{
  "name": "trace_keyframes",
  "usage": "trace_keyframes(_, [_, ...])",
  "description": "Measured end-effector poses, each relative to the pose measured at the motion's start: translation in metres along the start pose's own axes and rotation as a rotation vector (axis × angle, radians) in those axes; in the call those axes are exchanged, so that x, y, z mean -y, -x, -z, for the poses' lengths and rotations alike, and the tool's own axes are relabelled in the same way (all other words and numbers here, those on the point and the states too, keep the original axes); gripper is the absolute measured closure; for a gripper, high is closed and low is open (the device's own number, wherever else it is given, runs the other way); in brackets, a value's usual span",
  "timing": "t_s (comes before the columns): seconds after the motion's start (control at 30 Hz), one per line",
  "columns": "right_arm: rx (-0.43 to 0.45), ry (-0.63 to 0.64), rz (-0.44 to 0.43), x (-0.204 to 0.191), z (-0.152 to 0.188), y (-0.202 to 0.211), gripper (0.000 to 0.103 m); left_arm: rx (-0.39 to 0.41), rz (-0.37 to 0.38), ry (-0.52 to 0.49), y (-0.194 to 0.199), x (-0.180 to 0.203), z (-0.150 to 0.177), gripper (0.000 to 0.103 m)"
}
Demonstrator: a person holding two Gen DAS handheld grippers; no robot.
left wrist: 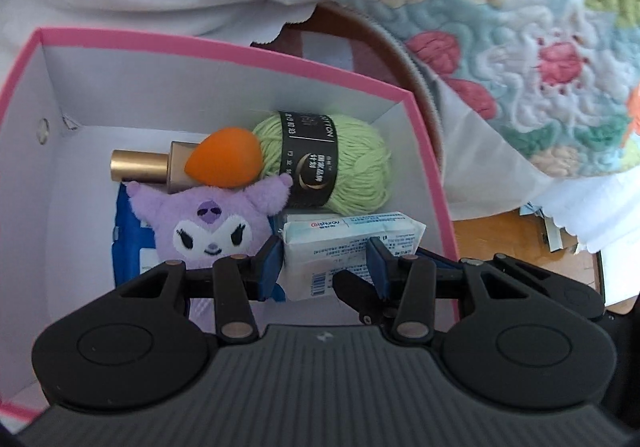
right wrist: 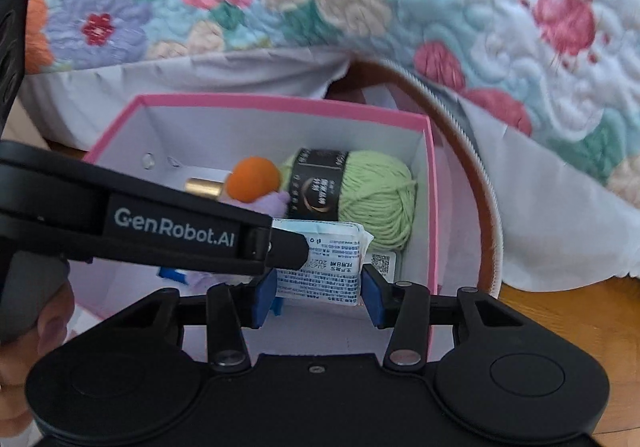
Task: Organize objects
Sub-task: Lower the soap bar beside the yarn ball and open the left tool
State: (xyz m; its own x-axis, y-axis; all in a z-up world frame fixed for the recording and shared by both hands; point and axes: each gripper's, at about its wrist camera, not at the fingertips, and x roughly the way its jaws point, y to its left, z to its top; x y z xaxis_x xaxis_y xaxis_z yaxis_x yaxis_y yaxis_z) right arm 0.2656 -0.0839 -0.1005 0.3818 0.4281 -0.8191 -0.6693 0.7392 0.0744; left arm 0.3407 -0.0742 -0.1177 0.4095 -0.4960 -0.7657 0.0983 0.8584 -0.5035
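Observation:
A pink-rimmed white box [left wrist: 224, 47] holds green yarn [left wrist: 360, 171], an orange sponge [left wrist: 226, 159], a gold-capped bottle [left wrist: 138, 165], a purple plush [left wrist: 212, 223], a blue pack [left wrist: 128, 243] and a white tissue pack [left wrist: 344, 247]. My left gripper [left wrist: 324, 265] hovers over the box with its blue pads on either side of the tissue pack; I cannot tell whether they touch it. My right gripper [right wrist: 320, 289] is shut on the tissue pack [right wrist: 320, 267], holding it over the box [right wrist: 280, 105]. The left gripper's body [right wrist: 172, 229] crosses the right wrist view.
A floral quilt [left wrist: 480, 7] and a grey sheet [left wrist: 160, 3] hang behind the box. A brown round rim [right wrist: 480, 183] curves right of the box. Wood floor [right wrist: 560, 307] shows at lower right, with white scalloped fabric [left wrist: 592, 207].

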Motion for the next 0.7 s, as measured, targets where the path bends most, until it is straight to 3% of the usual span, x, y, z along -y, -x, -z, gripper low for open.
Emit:
trace_keyframes(0.23, [-0.031, 0.090, 0.080, -0.004, -0.002, -0.025, 0.051, -0.047, 0.015, 0.022, -0.027, -0.007, -0.010, 0.059])
trace_keyframes(0.33, [-0.006, 0.134, 0.142, -0.006, 0.000, -0.024, 0.051, -0.036, 0.030, -0.001, -0.028, -0.007, -0.007, 0.057])
trace_keyframes(0.37, [0.007, 0.140, 0.145, -0.006, 0.001, -0.021, 0.047, -0.027, 0.039, -0.005, -0.027, -0.007, -0.006, 0.057])
trace_keyframes(0.53, [0.037, 0.143, 0.118, -0.002, 0.008, -0.014, 0.048, 0.015, 0.022, -0.069, -0.015, -0.002, 0.000, 0.057])
trace_keyframes(0.7, [0.056, 0.128, 0.070, -0.003, 0.013, -0.010, 0.057, 0.027, -0.055, -0.146, -0.006, 0.005, 0.006, 0.057])
